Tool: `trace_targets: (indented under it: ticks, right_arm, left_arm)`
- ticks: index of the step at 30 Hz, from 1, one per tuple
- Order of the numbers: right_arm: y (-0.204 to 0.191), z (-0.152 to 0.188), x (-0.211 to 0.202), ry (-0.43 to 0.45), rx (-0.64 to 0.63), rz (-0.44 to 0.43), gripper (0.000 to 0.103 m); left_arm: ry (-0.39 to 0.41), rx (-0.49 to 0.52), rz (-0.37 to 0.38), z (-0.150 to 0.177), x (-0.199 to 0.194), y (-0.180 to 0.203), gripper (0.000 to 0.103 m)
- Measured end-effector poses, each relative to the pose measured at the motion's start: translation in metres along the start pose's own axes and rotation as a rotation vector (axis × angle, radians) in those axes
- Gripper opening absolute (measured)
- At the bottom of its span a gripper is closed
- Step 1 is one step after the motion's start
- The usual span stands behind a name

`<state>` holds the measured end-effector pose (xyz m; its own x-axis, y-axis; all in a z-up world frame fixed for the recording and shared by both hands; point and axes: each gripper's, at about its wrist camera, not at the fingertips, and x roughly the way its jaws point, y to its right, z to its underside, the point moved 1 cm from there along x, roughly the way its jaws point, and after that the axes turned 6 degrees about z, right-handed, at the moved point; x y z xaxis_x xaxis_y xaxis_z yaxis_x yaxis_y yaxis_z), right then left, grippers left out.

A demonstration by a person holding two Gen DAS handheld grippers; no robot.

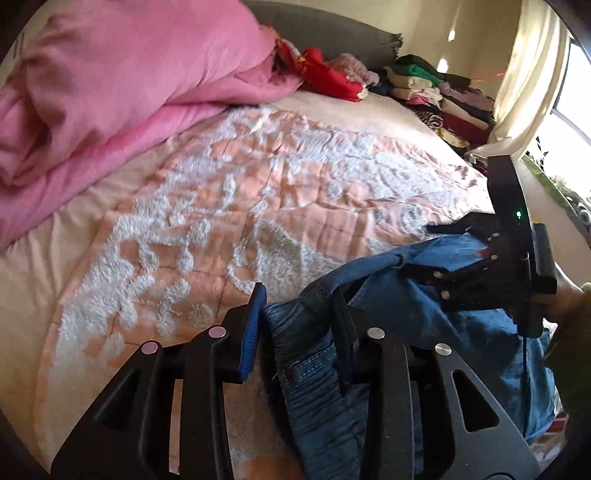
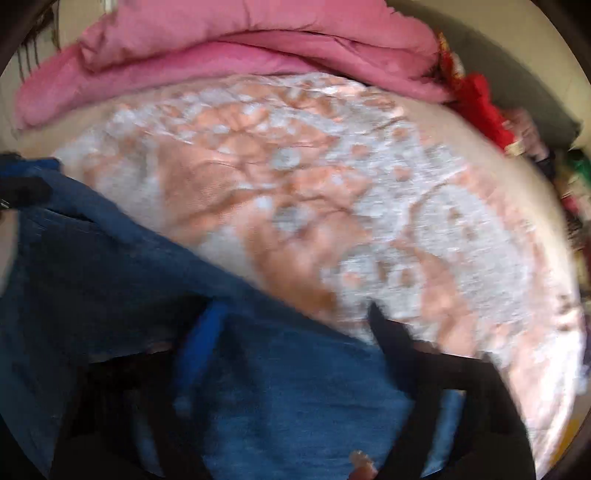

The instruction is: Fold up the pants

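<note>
Left claw (image 1: 299,325) is gripping the bunched waistband of the blue jeans (image 1: 406,295), its jaws narrow and pressing on the denim at the near edge of the bed (image 1: 29,280). The jeans are lying crumpled along that near edge, toward the bed's near right corner in the left wrist view.

Right claw (image 2: 295,325) is sitting over the jeans with denim between its jaws. That view is blurred by motion, so whether the pads are pressing the cloth cannot be told. In the left wrist view the right claw is showing at the right, low over the far part of the jeans, with a hand (image 1: 565,299) behind it.

Beyond the jeans, the peach-and-white bedspread (image 1: 258,177) is covering the middle of the bed. A pink duvet (image 1: 110,92) is lying heaped along the far left side. A stack of folded clothes (image 1: 436,96) is sitting at the far right corner, beside the headboard (image 1: 325,29).
</note>
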<state>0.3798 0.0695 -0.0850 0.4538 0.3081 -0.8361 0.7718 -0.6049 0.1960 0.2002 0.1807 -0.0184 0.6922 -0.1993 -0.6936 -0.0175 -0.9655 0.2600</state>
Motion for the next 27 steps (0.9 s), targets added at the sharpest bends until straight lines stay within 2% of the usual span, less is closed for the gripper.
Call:
trace_targets:
  ticks: [1, 3, 4, 7, 11, 17, 23, 27]
  right_arm:
    - [-0.003, 0.002, -0.004, 0.015, 0.007, -0.034, 0.038]
    - [-0.009, 0.006, -0.012, 0.043, -0.004, -0.041, 0.022]
    - [-0.011, 0.007, -0.017, 0.057, -0.007, -0.039, 0.017]
    - [-0.014, 0.016, -0.036, 0.104, 0.014, -0.037, 0.011]
    - [-0.01, 0.036, -0.077, 0.194, 0.082, -0.064, 0.009]
    - [-0.012, 0.07, -0.143, 0.294, 0.16, -0.119, 0.008]
    - [-0.034, 0.112, -0.186, 0.325, 0.18, -0.162, 0.008]
    - [-0.057, 0.144, -0.204, 0.319, 0.199, -0.193, 0.008]
  left_arm:
    - [0.001, 0.008, -0.003, 0.0, -0.001, 0.002, 0.026]
    - [0.003, 0.026, -0.017, 0.001, -0.003, 0.004, 0.026]
    - [0.004, 0.031, -0.024, 0.001, -0.003, 0.005, 0.026]
    - [0.009, 0.026, -0.022, 0.001, -0.007, 0.003, 0.026]
    - [0.026, 0.03, 0.03, 0.004, -0.024, 0.011, 0.026]
    - [0.052, 0.103, 0.048, 0.01, -0.044, 0.038, 0.026]
    - [0.064, 0.121, 0.096, 0.031, -0.067, 0.053, 0.026]
    - [0.053, 0.157, 0.104, 0.059, -0.084, 0.066, 0.026]
